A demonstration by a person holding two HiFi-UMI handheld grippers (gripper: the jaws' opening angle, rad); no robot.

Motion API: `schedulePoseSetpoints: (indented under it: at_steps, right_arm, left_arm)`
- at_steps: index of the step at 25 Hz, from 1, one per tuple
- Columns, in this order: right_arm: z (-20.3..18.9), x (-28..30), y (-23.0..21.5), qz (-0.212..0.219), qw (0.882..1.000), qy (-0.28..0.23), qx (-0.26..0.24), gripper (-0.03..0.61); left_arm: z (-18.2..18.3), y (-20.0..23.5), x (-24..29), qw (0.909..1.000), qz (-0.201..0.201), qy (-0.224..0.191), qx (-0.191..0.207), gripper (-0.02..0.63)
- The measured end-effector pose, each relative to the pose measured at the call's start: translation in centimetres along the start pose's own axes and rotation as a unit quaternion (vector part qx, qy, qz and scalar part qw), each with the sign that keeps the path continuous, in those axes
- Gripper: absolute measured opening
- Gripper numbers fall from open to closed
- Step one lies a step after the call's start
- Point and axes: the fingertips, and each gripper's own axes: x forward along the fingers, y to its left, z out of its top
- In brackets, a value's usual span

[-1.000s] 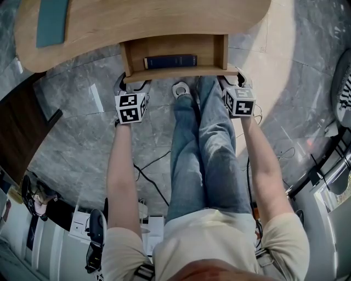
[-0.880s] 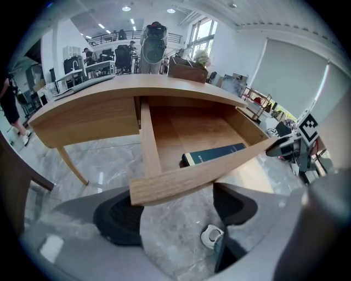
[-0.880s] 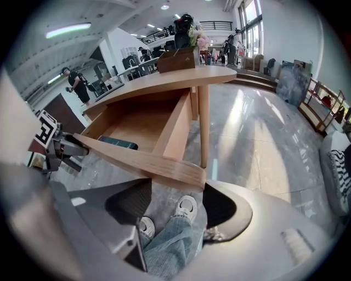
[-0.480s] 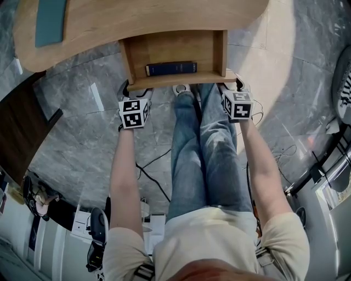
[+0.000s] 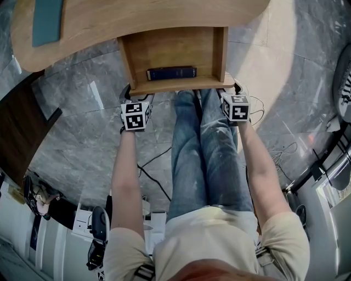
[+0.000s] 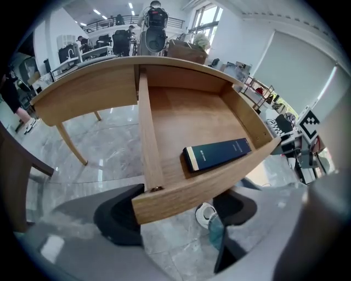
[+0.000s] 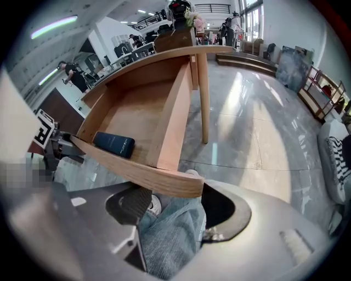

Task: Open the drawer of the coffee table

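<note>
Head view, looking straight down: the coffee table's drawer (image 5: 170,49) is sticking well out from under the worktop (image 5: 153,16), toward the person's jeans (image 5: 203,148). One dark blue book (image 5: 171,73) lies flat inside, right against the front board (image 6: 208,184), about midway along it. Left gripper (image 5: 138,94) sits at the board's left corner and right gripper (image 5: 230,90) at its right corner. Both gripper views show the same deal: jaws spread wide, tips tucked below the board's bottom edge, pads not squeezing anything, so neither one is clamped on the drawer. Teal flat thing (image 5: 46,22) lies at the worktop's left end. Grey stone floor (image 5: 82,126) underneath.
</note>
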Motion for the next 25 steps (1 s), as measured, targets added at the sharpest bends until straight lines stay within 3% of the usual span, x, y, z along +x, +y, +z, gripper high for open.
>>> schedulePoseSetpoints:
  at_steps: [25]
  right_arm:
    - [-0.8,2.4,-1.2,-0.014,1.0,0.015,-0.016,0.285]
  left_arm:
    - [-1.8,-0.2,2.7,0.9994,0.01,0.032,0.011,0.393]
